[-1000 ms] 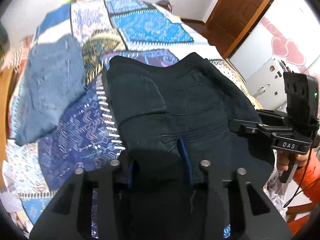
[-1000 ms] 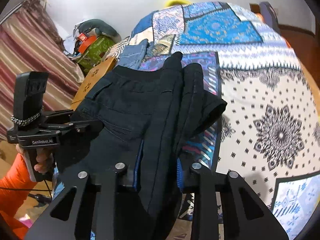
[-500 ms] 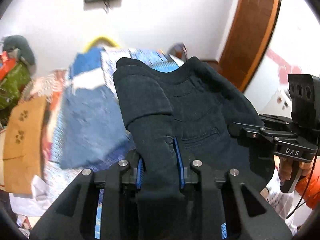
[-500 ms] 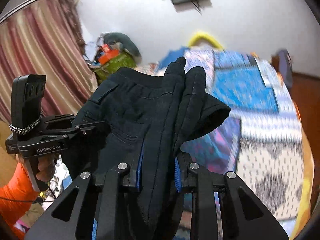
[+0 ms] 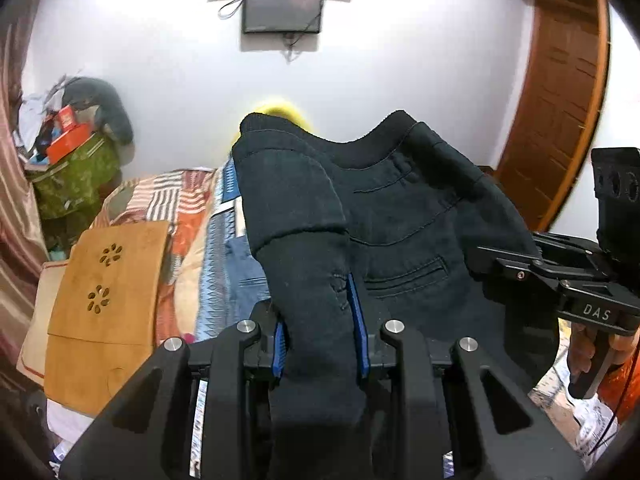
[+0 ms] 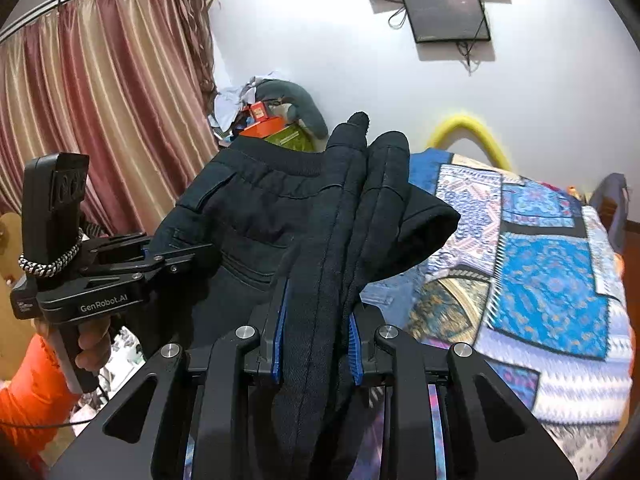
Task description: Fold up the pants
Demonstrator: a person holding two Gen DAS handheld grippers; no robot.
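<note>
The black pants (image 5: 404, 240) hang in the air above the bed (image 6: 552, 280), held between the two grippers. The left gripper (image 5: 318, 320) is clenched on a thick bunched fold of the dark cloth; its blue pads (image 5: 357, 320) press the fabric from both sides. The right gripper (image 6: 316, 344) is likewise clamped on a folded band of the pants, with the cloth rising past its tips in two rounded ridges and a flap drooping to the right. In the left wrist view the waistband runs across the top of the garment and a welt pocket (image 5: 408, 276) shows on the panel that stretches toward the right gripper at the frame's right edge, where a hand (image 5: 584, 352) grips its handle. In the right wrist view the left gripper sits at the left, held by a hand (image 6: 94, 344) in an orange sleeve (image 6: 28, 392), its tips buried in the pants' edge.

Under the garment the bed carries a patchwork cover in blue, white and orange. A piece of blue denim (image 5: 246, 276) lies on it below the pants; it is probably a second garment, though only a part shows. A tan cardboard panel (image 5: 108, 300) leans beside the bed, a striped curtain (image 6: 100, 120) hangs at the left, and a dark screen (image 6: 446, 14) is mounted on the white wall.
</note>
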